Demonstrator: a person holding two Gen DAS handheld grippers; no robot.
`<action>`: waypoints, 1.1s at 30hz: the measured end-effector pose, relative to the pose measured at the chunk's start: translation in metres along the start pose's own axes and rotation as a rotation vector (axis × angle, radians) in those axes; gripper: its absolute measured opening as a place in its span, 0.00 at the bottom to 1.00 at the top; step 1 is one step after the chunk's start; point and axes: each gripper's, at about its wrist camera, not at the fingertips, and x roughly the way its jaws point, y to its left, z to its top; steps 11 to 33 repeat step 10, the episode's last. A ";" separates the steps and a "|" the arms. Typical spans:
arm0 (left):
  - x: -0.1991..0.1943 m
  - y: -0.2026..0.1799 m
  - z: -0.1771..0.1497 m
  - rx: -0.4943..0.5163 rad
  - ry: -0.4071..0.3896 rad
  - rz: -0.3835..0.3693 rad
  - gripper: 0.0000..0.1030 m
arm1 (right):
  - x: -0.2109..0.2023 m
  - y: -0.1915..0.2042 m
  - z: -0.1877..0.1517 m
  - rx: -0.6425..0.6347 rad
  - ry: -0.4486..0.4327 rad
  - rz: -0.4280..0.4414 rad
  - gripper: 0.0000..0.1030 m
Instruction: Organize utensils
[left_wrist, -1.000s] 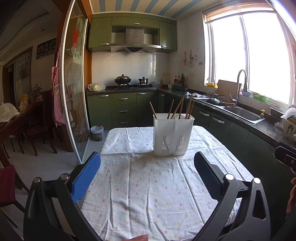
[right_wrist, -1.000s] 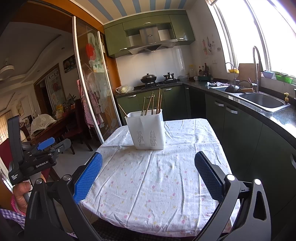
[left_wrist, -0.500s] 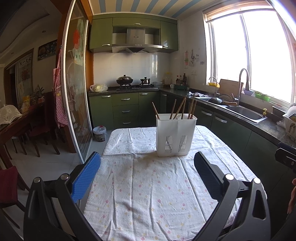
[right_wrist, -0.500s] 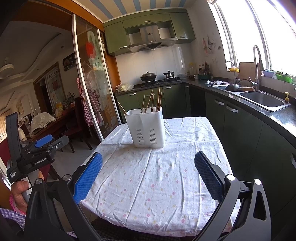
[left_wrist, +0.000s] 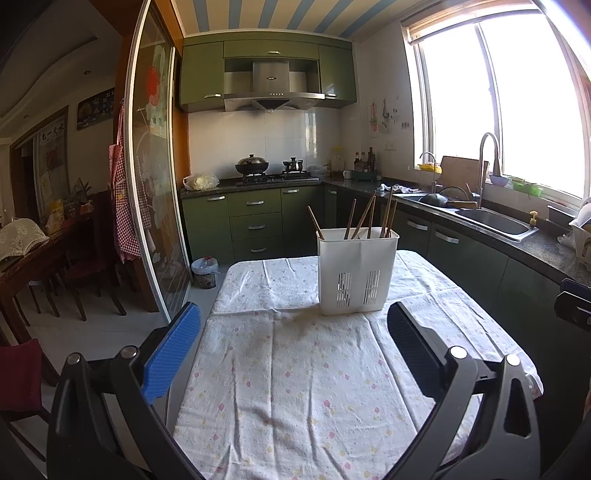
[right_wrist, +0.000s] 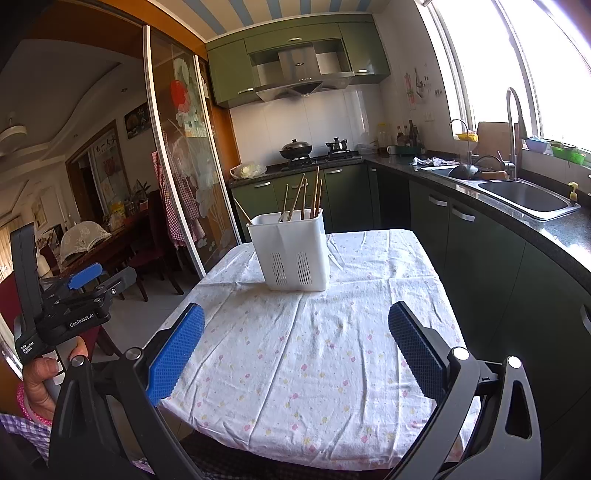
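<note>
On the surface (left_wrist: 303, 369), a holder (left_wrist: 357, 271) contains chopsticks (left_wrist: 369, 218); left gripper (left_wrist: 293, 343) and right gripper (right_wrist: 295, 343) fingers apart, empty.

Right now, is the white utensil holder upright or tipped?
Upright: the white utensil holder sits flat on the tablecloth, chopsticks sticking out the top.

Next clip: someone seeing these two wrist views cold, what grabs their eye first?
Probably the white slotted utensil holder standing alone on the far half of the floral tablecloth, with wooden chopsticks fanning out of its top. Next come the two grippers in the foreground: the left gripper and right gripper both gape wide open and hold nothing. Behind, the bright window over the sink floods the green kitchen.
</note>
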 end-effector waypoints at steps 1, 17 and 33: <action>0.000 0.000 0.000 -0.001 0.003 -0.005 0.93 | 0.000 0.000 0.000 -0.001 0.001 0.000 0.95; 0.002 0.002 0.001 -0.008 0.016 -0.007 0.93 | 0.002 0.000 -0.003 0.001 0.002 -0.002 0.95; 0.002 0.002 0.001 -0.008 0.016 -0.007 0.93 | 0.002 0.000 -0.003 0.001 0.002 -0.002 0.95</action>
